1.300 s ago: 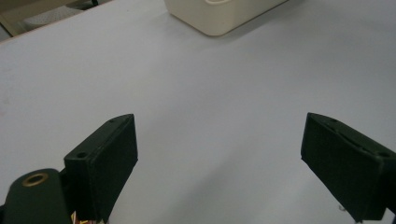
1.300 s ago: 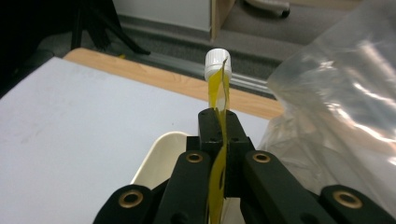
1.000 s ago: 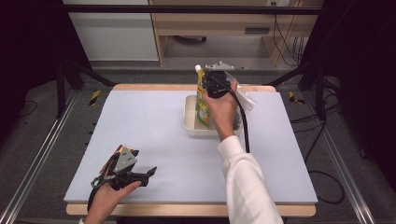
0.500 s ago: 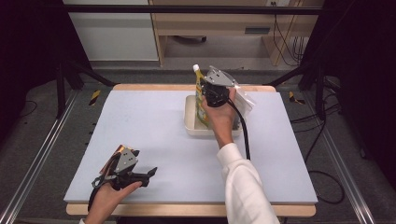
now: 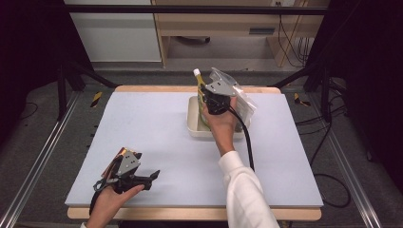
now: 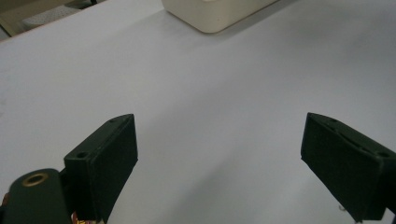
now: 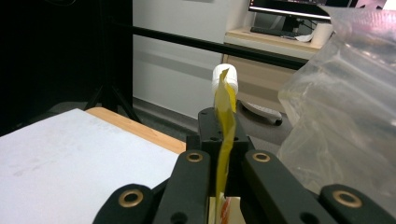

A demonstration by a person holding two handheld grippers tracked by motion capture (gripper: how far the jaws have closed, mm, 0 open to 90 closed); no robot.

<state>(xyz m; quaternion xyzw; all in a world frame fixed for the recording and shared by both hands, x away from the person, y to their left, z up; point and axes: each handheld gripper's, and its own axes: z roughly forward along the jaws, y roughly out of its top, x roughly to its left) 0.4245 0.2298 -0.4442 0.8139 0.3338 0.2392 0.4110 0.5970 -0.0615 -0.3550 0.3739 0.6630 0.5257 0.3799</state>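
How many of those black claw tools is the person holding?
2. The left gripper rests near the table's front left corner, jaws open; the right gripper pinches a yellow pouch over the cream tray.

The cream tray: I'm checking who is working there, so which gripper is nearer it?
Right. The right gripper is above the cream tray, clamping a yellow pouch; the left gripper sits open, far off.

Lighting even and diffuse from overhead; the counter [image 5: 142, 128] reads bright pale grey in the high view, its surroundings falling to near black at both sides. Shadows soft: a faint one under the cream tray [image 6: 219, 16] in the left gripper view. High view slightly soft overall. Left gripper view: near black pads [image 6: 109, 163] blurred. Right gripper view: clear plastic bag [image 7: 345, 107] hazy with pale glare, background out of focus.
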